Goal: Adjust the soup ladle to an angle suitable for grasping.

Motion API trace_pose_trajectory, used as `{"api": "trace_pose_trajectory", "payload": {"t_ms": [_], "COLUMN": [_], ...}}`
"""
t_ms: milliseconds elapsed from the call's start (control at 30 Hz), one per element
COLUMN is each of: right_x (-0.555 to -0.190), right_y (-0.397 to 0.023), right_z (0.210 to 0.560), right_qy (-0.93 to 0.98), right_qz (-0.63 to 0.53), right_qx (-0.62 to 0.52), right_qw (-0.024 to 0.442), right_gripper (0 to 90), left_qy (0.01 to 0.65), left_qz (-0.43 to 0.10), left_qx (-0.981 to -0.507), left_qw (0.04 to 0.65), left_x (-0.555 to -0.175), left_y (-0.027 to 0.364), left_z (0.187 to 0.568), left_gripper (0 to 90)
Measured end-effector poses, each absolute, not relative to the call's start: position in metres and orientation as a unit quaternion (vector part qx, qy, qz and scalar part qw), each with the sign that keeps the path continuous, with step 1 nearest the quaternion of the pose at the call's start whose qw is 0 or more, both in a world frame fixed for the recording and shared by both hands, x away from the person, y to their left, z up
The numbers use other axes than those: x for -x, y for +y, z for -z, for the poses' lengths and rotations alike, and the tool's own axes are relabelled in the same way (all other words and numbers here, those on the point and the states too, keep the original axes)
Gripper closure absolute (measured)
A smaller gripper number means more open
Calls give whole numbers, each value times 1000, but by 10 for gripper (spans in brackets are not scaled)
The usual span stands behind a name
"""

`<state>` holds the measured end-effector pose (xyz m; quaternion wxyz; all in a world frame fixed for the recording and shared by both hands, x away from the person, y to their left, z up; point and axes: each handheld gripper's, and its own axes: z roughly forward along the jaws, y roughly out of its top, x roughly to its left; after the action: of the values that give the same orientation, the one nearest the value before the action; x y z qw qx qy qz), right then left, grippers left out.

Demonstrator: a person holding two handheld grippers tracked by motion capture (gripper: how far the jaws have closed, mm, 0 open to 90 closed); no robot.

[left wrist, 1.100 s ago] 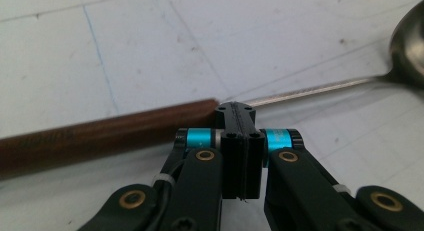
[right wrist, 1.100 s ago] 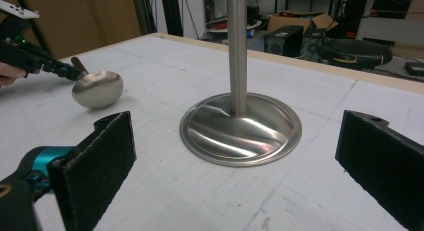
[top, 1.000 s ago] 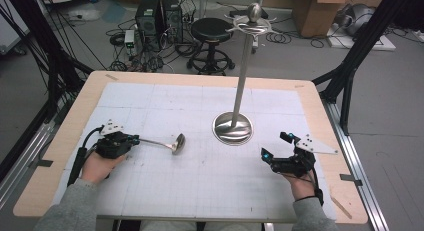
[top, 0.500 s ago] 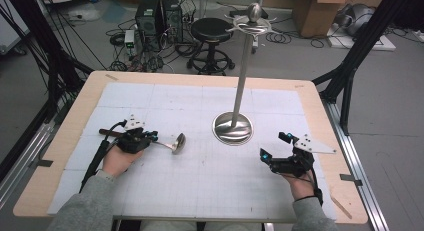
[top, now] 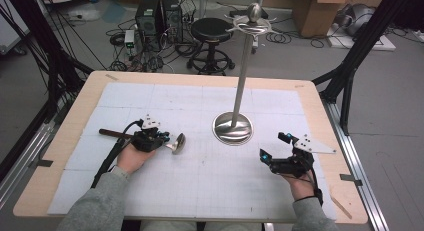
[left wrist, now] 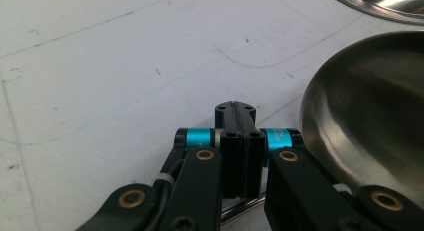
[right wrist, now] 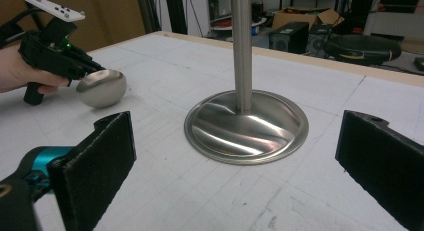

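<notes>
Steel ladle [top: 176,143], rigid, smooth and likely slippery: left gripper [top: 165,138] jaws closed on its thin handle just behind the bowl, over the mat [top: 200,191]. Right gripper [top: 272,147] jaws wide, empty. Beyond: stand [top: 233,127], for hanging

The right gripper [right wrist: 240,156] has its jaws wide apart, framing the stand's base [right wrist: 246,127]. At left, the left gripper [right wrist: 75,66] holds a ladle [right wrist: 101,88].

Left tool [top: 165,140] clamped, right tool [top: 276,146] agape
</notes>
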<state>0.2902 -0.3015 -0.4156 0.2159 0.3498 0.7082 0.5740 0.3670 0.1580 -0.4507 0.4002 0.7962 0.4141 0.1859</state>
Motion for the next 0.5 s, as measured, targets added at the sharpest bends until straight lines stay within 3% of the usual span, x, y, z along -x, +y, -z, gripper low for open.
{"api": "trace_pose_trajectory", "payload": {"t_ms": [500], "right_x": [-289], "right_y": [-303], "right_z": [415], "right_qy": [705], "right_qz": [-578], "right_qx": [-350], "right_qw": [215], "right_gripper": [16], "left_qy": [405], "left_qz": [-161], "left_qx": [-806], "left_qw": [400], "left_x": [-361], "left_y": [161], "left_z": [450], "left_gripper": [895]}}
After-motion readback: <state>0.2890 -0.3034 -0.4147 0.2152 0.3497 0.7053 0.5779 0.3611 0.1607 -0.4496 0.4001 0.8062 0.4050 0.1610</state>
